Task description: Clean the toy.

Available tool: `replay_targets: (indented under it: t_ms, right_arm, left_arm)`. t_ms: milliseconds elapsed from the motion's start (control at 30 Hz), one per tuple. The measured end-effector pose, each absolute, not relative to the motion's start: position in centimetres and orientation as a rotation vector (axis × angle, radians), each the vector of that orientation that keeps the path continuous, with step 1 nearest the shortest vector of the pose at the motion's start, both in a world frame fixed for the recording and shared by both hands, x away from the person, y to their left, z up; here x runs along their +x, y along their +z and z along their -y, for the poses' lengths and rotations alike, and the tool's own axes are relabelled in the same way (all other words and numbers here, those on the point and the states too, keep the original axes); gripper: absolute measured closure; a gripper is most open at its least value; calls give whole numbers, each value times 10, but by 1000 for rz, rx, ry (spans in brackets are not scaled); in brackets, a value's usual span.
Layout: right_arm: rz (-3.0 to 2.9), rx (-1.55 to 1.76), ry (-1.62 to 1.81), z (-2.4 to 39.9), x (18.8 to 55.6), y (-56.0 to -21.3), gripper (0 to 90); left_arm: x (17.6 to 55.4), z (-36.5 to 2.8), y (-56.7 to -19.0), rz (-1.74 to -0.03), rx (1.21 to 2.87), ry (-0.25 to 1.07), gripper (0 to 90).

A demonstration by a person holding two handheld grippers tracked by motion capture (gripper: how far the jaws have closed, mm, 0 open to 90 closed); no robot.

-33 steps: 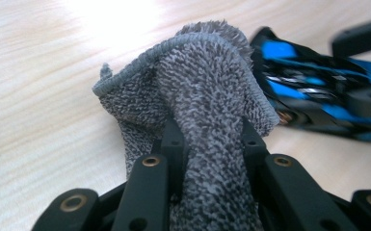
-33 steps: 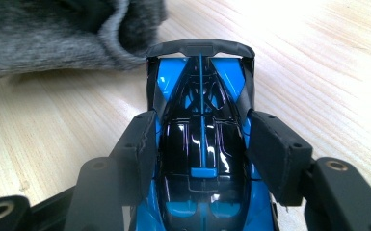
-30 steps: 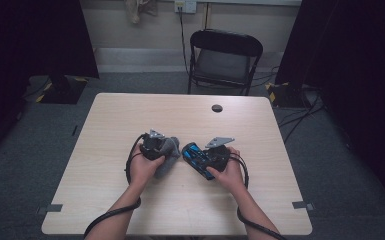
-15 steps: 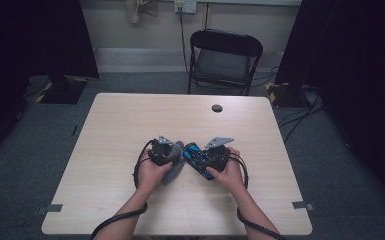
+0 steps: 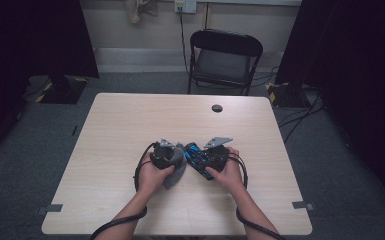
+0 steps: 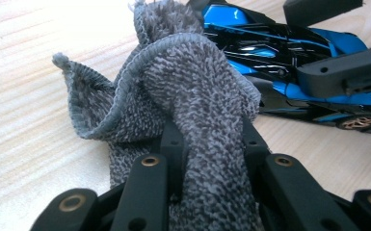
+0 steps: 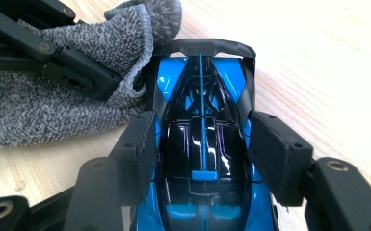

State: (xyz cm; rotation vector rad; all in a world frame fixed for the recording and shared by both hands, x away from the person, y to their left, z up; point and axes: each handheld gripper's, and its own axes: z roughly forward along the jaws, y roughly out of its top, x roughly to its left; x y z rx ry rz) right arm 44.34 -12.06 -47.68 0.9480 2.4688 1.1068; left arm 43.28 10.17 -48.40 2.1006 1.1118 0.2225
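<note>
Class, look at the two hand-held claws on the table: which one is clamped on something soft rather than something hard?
The left claw: its jaws pinch a grey knitted cloth. The right claw grips the hard, glossy blue and black toy car by its sides.

A speckled grey cloth (image 6: 192, 96) beside a glossy blue-and-black toy car (image 7: 202, 144) on pale wood table (image 5: 130, 125).

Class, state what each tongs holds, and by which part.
Left tongs pinch the bunched cloth; right tongs clamp the toy car across its sides.
</note>
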Motion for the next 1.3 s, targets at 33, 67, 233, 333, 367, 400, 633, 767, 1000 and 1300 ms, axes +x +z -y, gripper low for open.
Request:
replay_targets:
  t_ms: [33,67,233,333,367,400,633,767,1000,1300]
  right_arm:
    - [-2468,949,1106,121,444,-477,439]
    - [-2469,949,1106,120,444,-477,439]
    - [-2472,949,1103,120,444,-477,438]
    - [-2475,949,1100,120,444,-476,439]
    - [-2476,948,1097,120,444,-476,438]
    - [-2477,947,1096,120,444,-476,439]
    - [-2476,948,1096,120,444,-476,438]
    - [-2476,946,1102,120,445,-476,438]
    - [-2475,948,1103,120,444,-476,438]
    - [-2474,950,1104,120,444,-476,438]
  left_arm:
    - [432,-101,-484,-1111,2104,227,716]
    - [431,-101,-484,-1111,2101,221,716]
    - [426,-98,-484,-1079,2121,188,716]
    - [423,-94,-483,-1054,2141,168,716]
    - [422,-92,-483,-1047,2145,147,716]
    - [421,-89,-483,-1037,2148,140,716]
    - [412,-72,-481,-979,2188,118,714]
    - [407,-67,-482,-956,2189,99,714]
    - [403,-64,-483,-950,2175,85,713]
    - [395,-58,-484,-914,2185,66,713]
